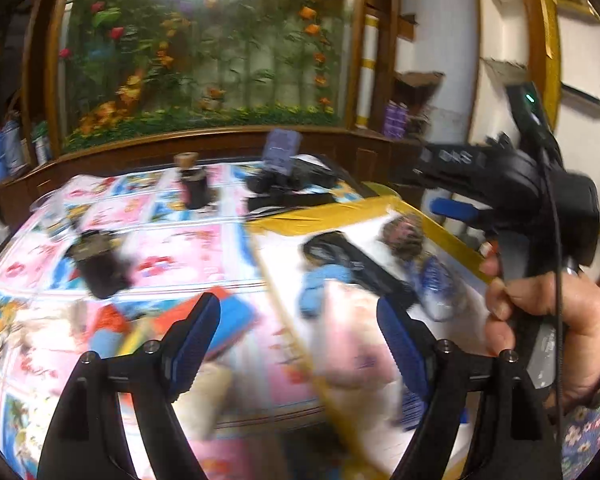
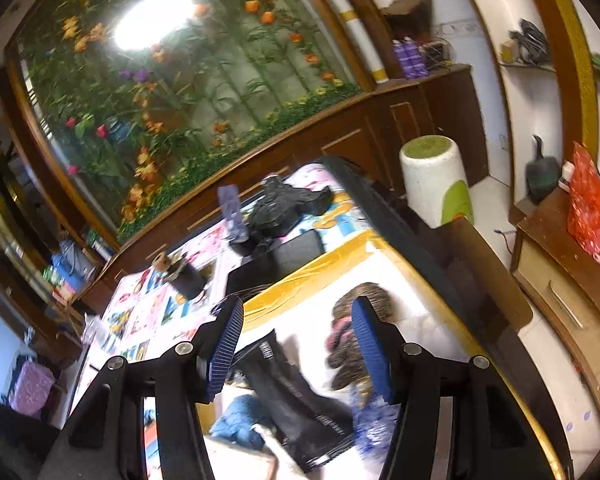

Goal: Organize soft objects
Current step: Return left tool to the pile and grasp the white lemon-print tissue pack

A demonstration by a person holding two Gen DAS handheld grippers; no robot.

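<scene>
A white mat with a yellow border [image 1: 340,212] lies on the right half of the table. On it lie soft pieces: a black cloth [image 1: 352,256], a light blue one [image 1: 320,284], a brown patterned one [image 1: 404,232], a blue-and-white one [image 1: 440,284] and a pale pink one [image 1: 352,320]. My left gripper [image 1: 296,320] hovers open over the mat's left edge, with nothing between its fingers. My right gripper [image 1: 432,188], in a hand, floats over the mat's far right. In the right wrist view it [image 2: 298,320] stands open above the black cloth [image 2: 296,392] and the brown cloth [image 2: 344,356].
A pink cartoon tablecloth [image 1: 172,248] covers the table. Two dark jars [image 1: 104,268] [image 1: 196,188] stand on it, and black gear [image 1: 292,180] sits at the far edge. A white-and-green stool [image 2: 436,184] and a wooden cabinet [image 2: 560,280] stand to the right.
</scene>
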